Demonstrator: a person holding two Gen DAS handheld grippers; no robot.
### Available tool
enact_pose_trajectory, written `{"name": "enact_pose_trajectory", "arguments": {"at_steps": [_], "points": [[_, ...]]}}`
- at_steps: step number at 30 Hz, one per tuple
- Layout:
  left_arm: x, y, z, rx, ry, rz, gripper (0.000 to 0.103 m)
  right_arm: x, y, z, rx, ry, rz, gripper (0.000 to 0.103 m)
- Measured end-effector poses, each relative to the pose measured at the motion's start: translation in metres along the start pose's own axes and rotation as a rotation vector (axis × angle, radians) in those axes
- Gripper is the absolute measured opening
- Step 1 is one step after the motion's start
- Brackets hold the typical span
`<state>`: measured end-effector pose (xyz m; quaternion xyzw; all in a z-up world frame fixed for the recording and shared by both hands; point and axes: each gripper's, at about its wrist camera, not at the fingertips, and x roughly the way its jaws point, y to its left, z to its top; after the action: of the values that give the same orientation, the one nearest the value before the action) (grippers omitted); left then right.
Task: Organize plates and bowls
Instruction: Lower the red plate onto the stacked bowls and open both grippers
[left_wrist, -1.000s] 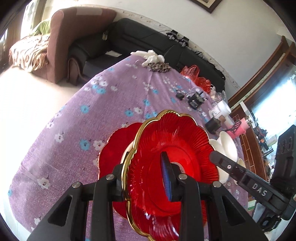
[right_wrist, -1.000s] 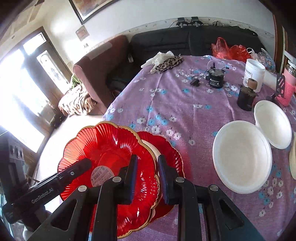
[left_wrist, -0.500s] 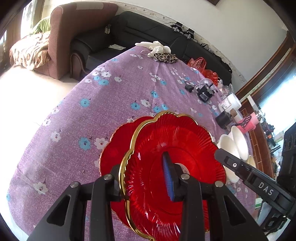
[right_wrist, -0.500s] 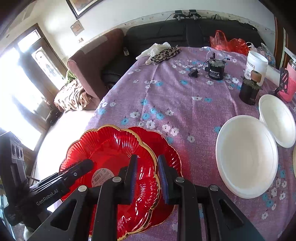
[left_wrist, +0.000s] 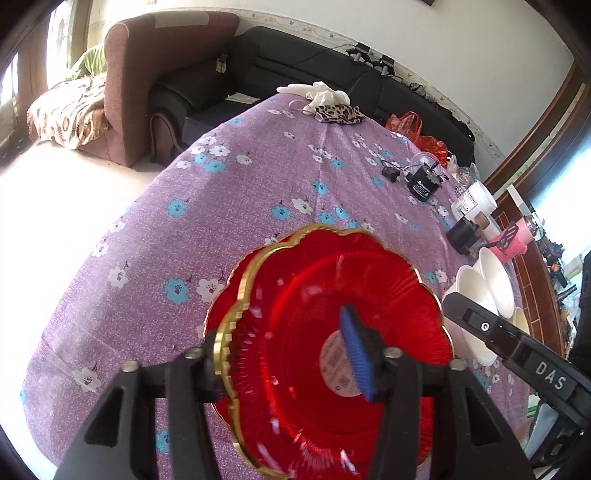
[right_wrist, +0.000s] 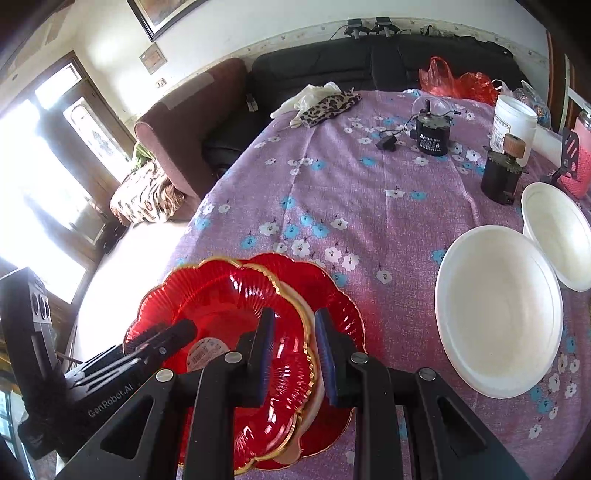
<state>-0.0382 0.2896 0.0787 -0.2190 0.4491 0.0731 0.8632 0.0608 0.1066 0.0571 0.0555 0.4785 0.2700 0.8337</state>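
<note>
A red scalloped plate with a gold rim (left_wrist: 332, 295) (right_wrist: 221, 306) is held over a second red plate (right_wrist: 332, 299) lying on the purple flowered tablecloth. My left gripper (left_wrist: 288, 354) is shut on the upper plate's left rim. My right gripper (right_wrist: 293, 350) is shut on the same plate's right rim, with something white showing between the two plates. White bowls (right_wrist: 498, 314) (left_wrist: 476, 295) sit to the right.
A second white bowl (right_wrist: 557, 236), a black jar with a wooden knob (right_wrist: 500, 177), a white tub (right_wrist: 515, 122), a black device with cable (right_wrist: 432, 136), a pink cup (right_wrist: 581, 158) and a leopard cloth (right_wrist: 328, 105) sit further back. The table edge drops off at left.
Both grippers have lowered the upper red plate closer onto the lower one and shifted it slightly; both grips stay shut.
</note>
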Motion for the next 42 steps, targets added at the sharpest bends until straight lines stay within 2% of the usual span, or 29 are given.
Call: {"name": "enact_pose_trajectory", "arguments": {"at_steps": [6,11,14,17,25,29,34,42], "points": [[-0.004,-0.006,-0.001,0.022,-0.021,0.014,0.064,-0.007,0.003,-0.002,0.0,-0.028,0.035,0.027],[-0.008,-0.01,-0.003,0.035,-0.032,0.029,0.066,-0.018,0.003,-0.004,0.0,-0.068,0.049,0.044],[-0.015,-0.014,-0.005,0.053,-0.051,0.049,0.067,-0.026,0.001,-0.005,-0.001,-0.095,0.049,0.051],[-0.022,-0.018,-0.007,0.07,-0.078,0.062,0.074,-0.033,-0.004,-0.008,0.009,-0.113,0.059,0.053],[-0.041,-0.031,-0.009,0.117,-0.156,0.088,0.077,-0.042,-0.025,-0.017,0.046,-0.126,0.069,0.054],[-0.049,-0.042,-0.011,0.151,-0.2,0.122,0.078,-0.047,-0.036,-0.022,0.065,-0.135,0.074,0.054],[-0.06,-0.053,-0.014,0.187,-0.266,0.179,0.084,-0.053,-0.053,-0.028,0.095,-0.147,0.08,0.054],[-0.076,-0.072,-0.016,0.236,-0.34,0.21,0.086,-0.059,-0.082,-0.043,0.144,-0.151,0.079,0.054]]}}
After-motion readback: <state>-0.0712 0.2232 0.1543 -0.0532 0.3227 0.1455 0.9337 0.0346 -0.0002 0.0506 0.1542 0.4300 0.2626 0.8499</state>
